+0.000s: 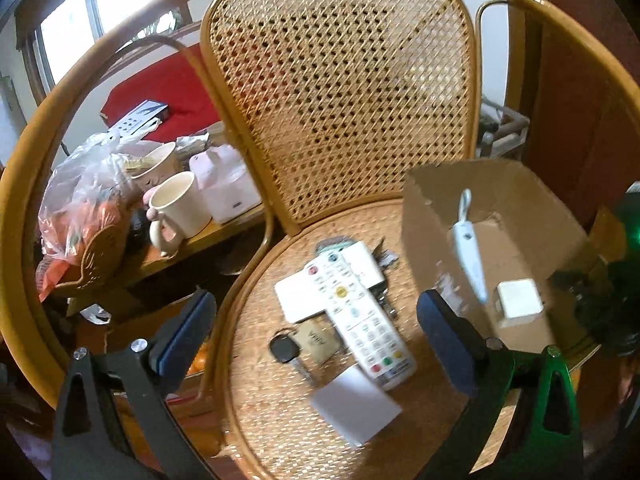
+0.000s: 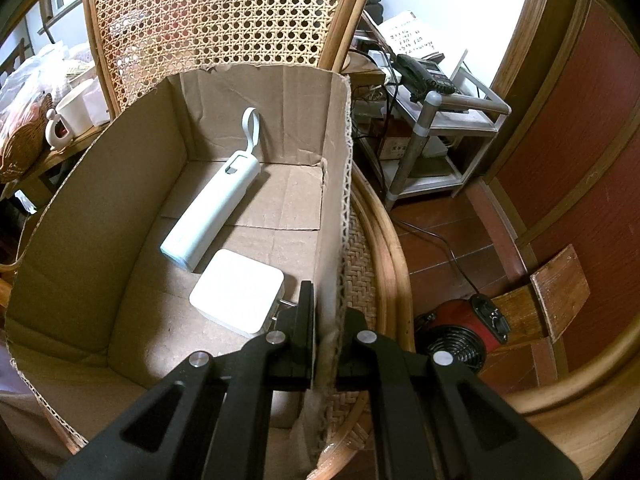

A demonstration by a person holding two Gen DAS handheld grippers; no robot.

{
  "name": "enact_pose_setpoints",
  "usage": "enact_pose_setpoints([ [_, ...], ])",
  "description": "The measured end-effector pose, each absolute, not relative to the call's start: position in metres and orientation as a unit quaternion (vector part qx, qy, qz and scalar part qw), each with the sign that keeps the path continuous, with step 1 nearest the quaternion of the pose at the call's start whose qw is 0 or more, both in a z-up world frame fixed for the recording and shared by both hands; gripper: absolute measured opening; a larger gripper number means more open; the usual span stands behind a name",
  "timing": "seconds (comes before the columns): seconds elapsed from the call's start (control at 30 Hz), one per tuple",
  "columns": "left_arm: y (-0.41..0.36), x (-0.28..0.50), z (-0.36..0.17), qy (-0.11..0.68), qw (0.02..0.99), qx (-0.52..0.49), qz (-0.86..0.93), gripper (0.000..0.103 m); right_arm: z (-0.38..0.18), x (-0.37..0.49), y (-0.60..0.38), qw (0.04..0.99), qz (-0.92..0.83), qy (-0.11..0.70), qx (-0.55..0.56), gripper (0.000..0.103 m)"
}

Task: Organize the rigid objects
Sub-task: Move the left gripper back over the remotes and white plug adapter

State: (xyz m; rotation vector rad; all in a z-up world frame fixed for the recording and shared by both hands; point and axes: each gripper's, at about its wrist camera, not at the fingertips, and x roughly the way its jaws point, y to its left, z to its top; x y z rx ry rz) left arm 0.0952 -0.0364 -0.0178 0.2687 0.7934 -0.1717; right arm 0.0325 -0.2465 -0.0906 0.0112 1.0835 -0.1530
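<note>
On the woven chair seat lie a white remote, a white flat box beneath it, a black-headed key with a brown tag, and a white card. My left gripper hangs open above them, with nothing between its fingers. A cardboard box stands on the right of the seat. It holds a pale blue power bank with a loop and a white square charger. My right gripper is shut on the box's right wall.
To the left, a wooden table carries two mugs, a plastic bag and a woven basket. The cane chair back rises behind the seat. To the right stand a metal shelf with a telephone and a red fan heater.
</note>
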Motion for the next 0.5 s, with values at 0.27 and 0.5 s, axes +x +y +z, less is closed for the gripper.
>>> enact_pose_setpoints([
  [0.27,-0.02,0.104,-0.041,0.433,0.889,0.128,-0.08,0.1,-0.09,0.033,-0.247,0.854,-0.073,0.515,0.005,0.007],
  [0.5,-0.014,0.111,-0.06,0.472,0.87,0.111,-0.086,0.1,-0.091,0.033,-0.246,0.854,-0.072,0.515,0.006,0.007],
])
